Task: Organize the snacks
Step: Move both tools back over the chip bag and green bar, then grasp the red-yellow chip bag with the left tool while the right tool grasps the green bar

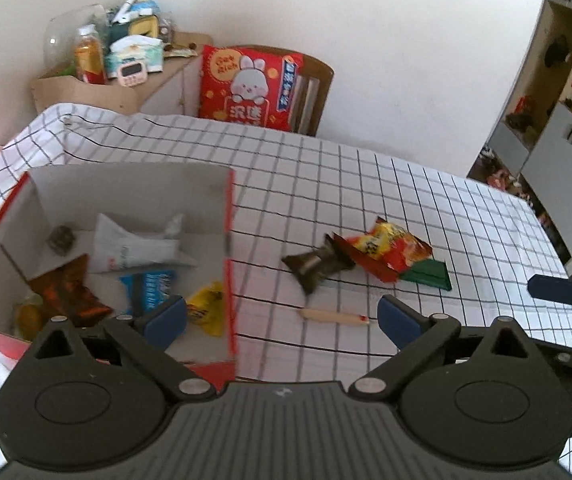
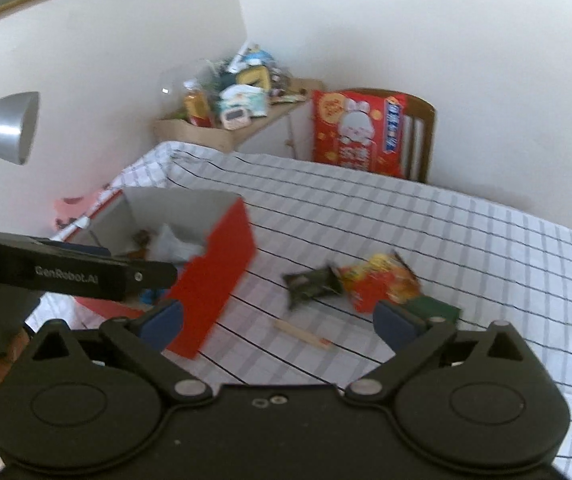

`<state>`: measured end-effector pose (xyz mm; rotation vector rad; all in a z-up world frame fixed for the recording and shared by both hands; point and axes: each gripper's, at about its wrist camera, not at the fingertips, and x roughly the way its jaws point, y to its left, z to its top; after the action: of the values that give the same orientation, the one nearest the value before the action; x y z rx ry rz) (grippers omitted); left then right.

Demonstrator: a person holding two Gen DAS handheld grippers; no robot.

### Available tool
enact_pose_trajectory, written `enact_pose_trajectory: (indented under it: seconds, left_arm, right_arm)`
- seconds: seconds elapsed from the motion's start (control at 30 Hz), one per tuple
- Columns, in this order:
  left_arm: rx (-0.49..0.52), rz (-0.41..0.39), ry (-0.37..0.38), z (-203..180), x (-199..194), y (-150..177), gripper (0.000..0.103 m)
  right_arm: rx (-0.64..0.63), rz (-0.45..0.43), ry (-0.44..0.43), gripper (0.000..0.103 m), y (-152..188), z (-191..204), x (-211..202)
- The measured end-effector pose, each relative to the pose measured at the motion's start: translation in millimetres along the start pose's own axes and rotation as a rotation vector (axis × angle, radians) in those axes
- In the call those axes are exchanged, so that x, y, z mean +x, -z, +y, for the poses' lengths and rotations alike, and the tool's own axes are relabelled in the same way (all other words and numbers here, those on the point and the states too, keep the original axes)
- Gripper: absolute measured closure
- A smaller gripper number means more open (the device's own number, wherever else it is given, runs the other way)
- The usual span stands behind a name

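At the left, one red cardboard box point(image 1: 230, 240) with white inner walls holds about six crinkly snack packets. Right of it on the checked worktop point(image 1: 366, 184) lie one dark wrapper point(image 1: 318, 264), one red-yellow pouch point(image 1: 390, 252), one green triangular packet point(image 1: 430, 276) and, nearer, one thin stick point(image 1: 334, 316). The left gripper point(image 1: 282, 318) and right gripper point(image 2: 278, 320) are both spread wide, pinching nothing.
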<state>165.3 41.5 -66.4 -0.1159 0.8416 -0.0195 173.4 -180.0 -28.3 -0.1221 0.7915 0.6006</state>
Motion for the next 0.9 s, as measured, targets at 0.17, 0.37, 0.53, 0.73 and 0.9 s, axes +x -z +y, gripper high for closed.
enact_pose_trajectory:
  seconds: [0.17, 0.37, 0.53, 0.73, 0.9]
  left_arm:
    - [-0.004, 0.04, -0.004, -27.9, 20.6, 4.2, 0.001]
    - [0.022, 0.064, -0.002, -59.7, 42.9, 0.6, 0.001]
    - [0.067, 0.072, 0.011, -84.5, 64.2, -13.4, 0.001]
    - [0.14, 0.093, 0.012, -110.9, 96.0, -33.6, 0.002]
    - [0.192, 0.152, 0.023, -122.3, 130.9, -48.7, 0.002]
  right_arm:
    - [0.0, 0.021, 0.033, 0.002, 10.4, -35.7, 0.0]
    - [-0.029, 0.055, 0.052, 0.004, 15.7, -74.3, 10.6]
    - [-0.076, 0.08, 0.053, 0.006, 13.2, -101.5, 29.3]
    - [-0.114, 0.121, 0.033, 0.008, 7.5, -129.0, 61.7]
    - [-0.207, 0.148, 0.036, 0.009, 6.3, -135.4, 89.8]
